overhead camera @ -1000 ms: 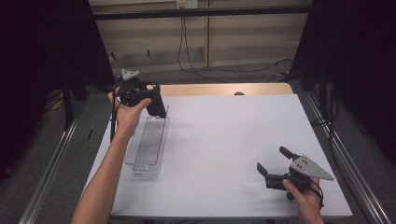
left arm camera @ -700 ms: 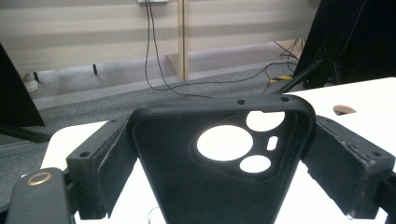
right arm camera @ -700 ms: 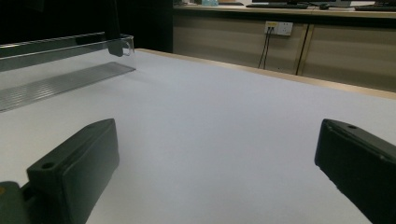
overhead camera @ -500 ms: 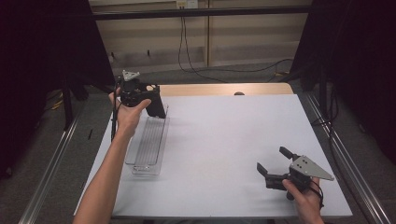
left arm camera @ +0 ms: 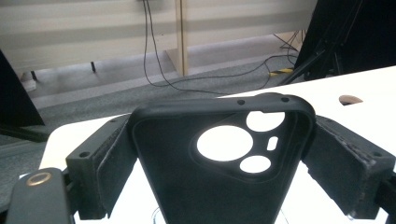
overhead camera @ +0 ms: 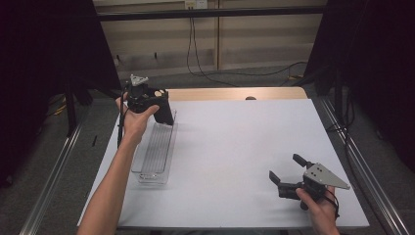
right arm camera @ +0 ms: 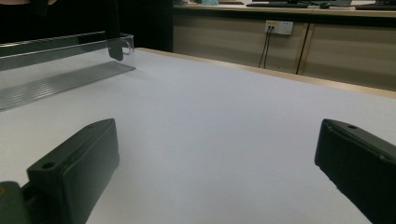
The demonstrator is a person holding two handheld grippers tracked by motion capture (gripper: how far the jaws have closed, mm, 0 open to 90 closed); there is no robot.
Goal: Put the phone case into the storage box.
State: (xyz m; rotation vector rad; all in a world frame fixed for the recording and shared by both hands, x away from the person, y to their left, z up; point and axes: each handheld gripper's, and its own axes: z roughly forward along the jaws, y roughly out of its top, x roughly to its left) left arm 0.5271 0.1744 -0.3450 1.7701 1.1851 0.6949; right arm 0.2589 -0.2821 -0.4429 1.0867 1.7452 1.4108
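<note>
The left claw is clamped on a black phone case, its two jaws pressing the case's long sides; the case stands upright between them with its camera cut-outs toward the top. In the high view the case hangs above the far end of a clear plastic tray, which lies lengthwise near the left edge of the tabletop. Whether the case's lower end touches the tray I cannot tell.

The right claw sits low near the front right corner of the tabletop, jaws spread wide and holding nothing; the right gripper view shows bare white surface between them and the tray well apart, off toward the far left.

Against the pictures of a second and half a second ago, almost nothing differs: the left claw holds the case at the same spot over the tray's far end, the forearm lies along the same line, the tray has not shifted, and the right claw stays open in the same place.
</note>
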